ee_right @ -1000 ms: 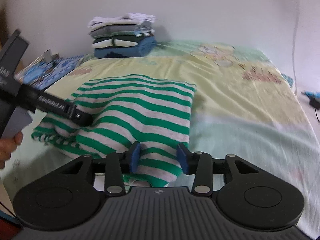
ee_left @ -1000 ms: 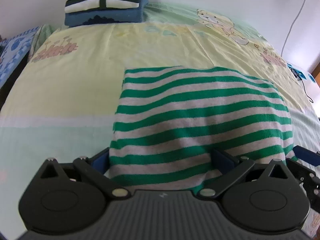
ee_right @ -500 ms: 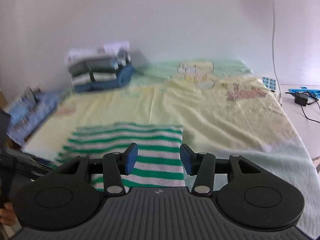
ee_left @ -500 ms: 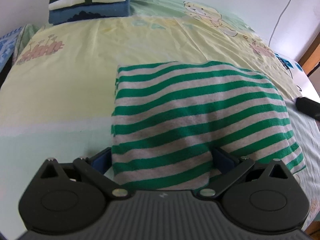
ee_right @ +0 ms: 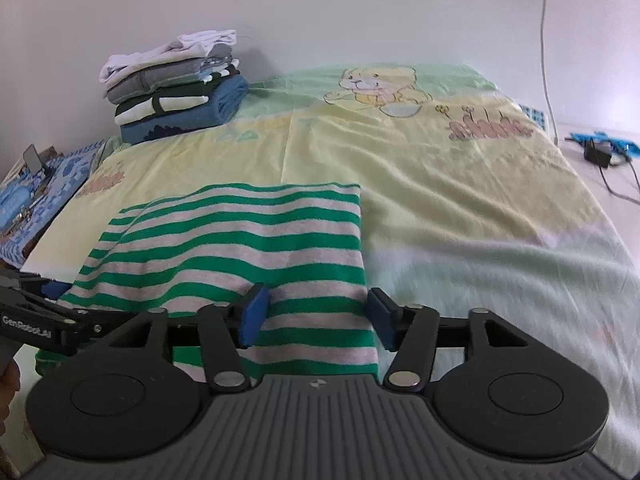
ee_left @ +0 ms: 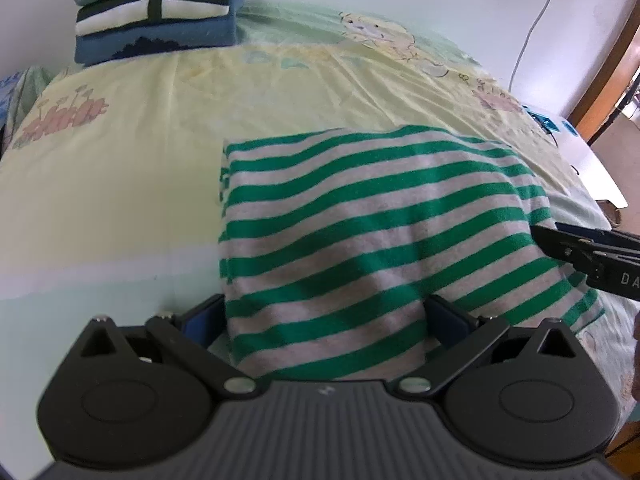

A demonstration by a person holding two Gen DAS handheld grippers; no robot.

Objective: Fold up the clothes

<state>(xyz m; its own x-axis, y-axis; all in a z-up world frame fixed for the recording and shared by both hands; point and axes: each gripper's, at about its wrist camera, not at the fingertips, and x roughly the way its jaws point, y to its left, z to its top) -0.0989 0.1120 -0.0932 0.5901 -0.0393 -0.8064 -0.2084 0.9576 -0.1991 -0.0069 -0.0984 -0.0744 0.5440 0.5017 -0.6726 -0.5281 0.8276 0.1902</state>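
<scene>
Garment: the green-and-grey striped knit top (ee_right: pixel 248 248) lies folded into a thick rectangle on the near half of the bed, its near edge bunched up off the sheet.
Left gripper: the left gripper (ee_left: pixel 324 320) has its blue-padded fingers spread wide, straddling the near edge of the fold; the cloth humps between them, and I can't see the pads pressing it.
Right gripper: the right gripper (ee_right: pixel 316 316) sits at the top's 5 o'clock corner, jaws opening, with striped cloth between them but the pads standing clear of it.
Bed: the pale yellow and mint cartoon-bear bedsheet (ee_right: pixel 460 184) runs wrinkled out from the top towards 12 and 2 o'clock.
Stack: the pile of folded clothes (ee_right: pixel 176 92) stands well apart, at 11 o'clock against the wall.
Edge clutter: a black charger with cable (ee_right: pixel 598 152) lies off the bed at 2 o'clock.
Risk: as I judge it, the layers may spring open once let go, since the near edge is lifted; a pad snagging the knit while pulling away would drag the fold askew.
</scene>
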